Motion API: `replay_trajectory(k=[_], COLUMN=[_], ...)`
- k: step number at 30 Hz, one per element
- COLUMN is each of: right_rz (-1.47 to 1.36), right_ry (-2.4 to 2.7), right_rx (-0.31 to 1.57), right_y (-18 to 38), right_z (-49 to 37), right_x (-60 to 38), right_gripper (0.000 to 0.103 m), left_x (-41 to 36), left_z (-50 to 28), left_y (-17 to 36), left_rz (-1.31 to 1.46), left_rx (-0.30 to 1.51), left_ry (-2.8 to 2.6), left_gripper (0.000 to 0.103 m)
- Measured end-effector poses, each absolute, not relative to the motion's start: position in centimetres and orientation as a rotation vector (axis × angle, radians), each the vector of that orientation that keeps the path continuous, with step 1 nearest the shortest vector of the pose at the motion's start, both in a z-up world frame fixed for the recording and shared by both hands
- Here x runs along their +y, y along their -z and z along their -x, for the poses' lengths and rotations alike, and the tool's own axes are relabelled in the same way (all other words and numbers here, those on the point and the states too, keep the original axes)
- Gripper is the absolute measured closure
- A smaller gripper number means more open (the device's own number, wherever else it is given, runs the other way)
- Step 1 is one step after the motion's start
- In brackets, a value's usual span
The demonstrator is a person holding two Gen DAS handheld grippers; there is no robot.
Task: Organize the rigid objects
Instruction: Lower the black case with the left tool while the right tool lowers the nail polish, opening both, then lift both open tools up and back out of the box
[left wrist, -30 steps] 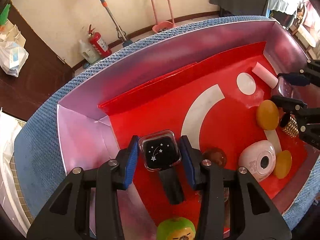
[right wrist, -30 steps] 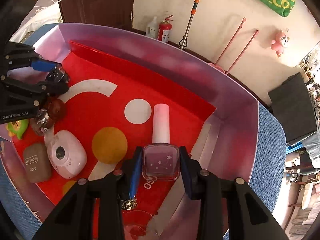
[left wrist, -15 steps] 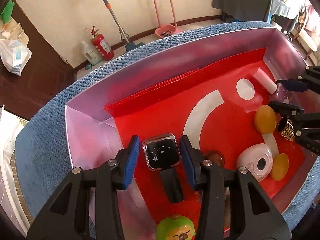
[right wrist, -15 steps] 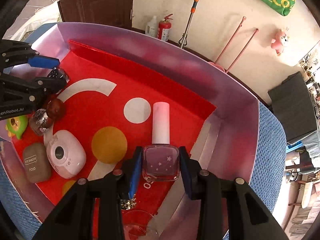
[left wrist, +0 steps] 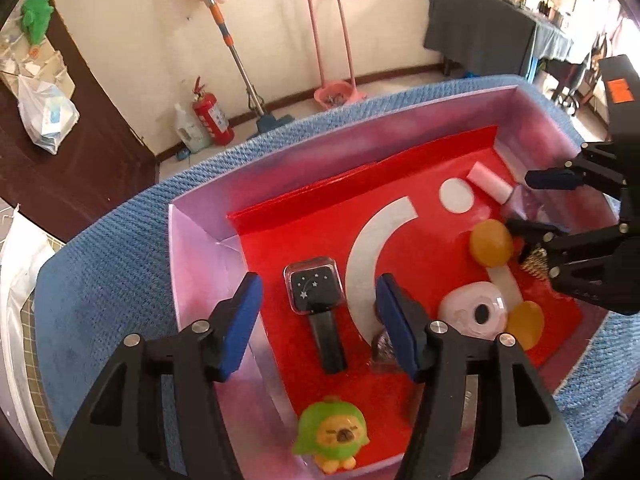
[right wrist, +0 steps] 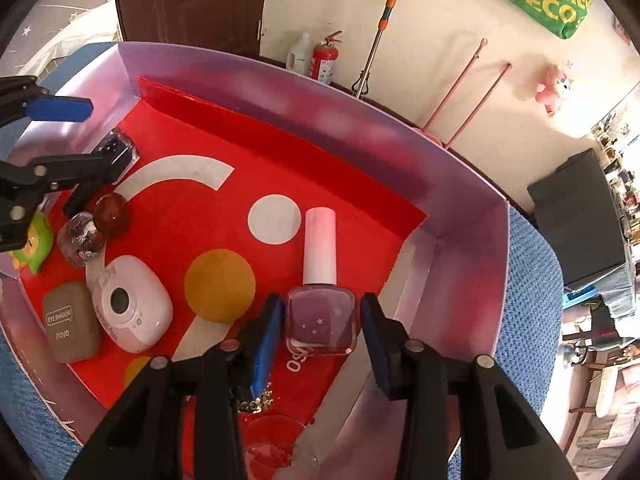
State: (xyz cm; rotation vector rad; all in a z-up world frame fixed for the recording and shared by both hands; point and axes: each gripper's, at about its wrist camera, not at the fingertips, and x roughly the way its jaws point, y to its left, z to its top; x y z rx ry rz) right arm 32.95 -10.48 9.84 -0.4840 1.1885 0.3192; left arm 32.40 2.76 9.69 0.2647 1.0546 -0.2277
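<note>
Inside the pink-walled box (right wrist: 460, 280), beside its right wall, the glass nail-polish bottle (right wrist: 321, 320) lies flat; the right gripper (right wrist: 320, 330) is opening, pads clear. Small, hard, slick and breakable, the bottle is probably best gripped across its square body.

Bright daylight fills both fisheye views, with curved, dark-vignetted edges, slight softness and washed-out glare at upper right.

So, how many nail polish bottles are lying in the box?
2. The black bottle lies near the box's left end, between the open left claw. The pink bottle lies near the right end, between the opening right claw. Others may be hidden.
</note>
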Motion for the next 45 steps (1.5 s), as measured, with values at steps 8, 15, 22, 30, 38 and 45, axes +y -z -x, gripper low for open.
replay_trajectory(k=[8,15,22,30,38,45], right_rz=[0.419,0.293,0.195,0.065,0.083,0.09], right_ry=[-0.298,-0.324,-0.317,-0.3,-0.234,-0.194], right_rx=[1.081,0.925,0.749,0.63,0.559,0.547], right_y=[-13.5,-17.6,-20.4,-20.0,-16.9,-14.9], right_z=[-30.1,-25.2,-20.4,-16.7,-16.8,-18.0], right_x=[-11.7,-12.8,-13.7,-14.7,-13.6,-13.2], right_gripper=[0.035,0.018,0.001,0.0,0.0,0.0], left_x=[2.8,3.7,3.8,3.2,3.2,3.2], left_z=[-27.3,-23.5,-19.6,-17.3,-18.5,-20.0], left_y=[-12.2,-13.5,-14.3,-12.4,-10.6,-8.6], left_rz=[-0.195,-0.128,-0.044,-0.031,-0.033,-0.038], left_rx=[0.911,0.769,0.633,0.566,0.548,0.589], left_ry=[0.221,0.197,0.17,0.112,0.069,0.065], left_gripper=[0.031,0.024,0.01,0.01,0.01,0.01])
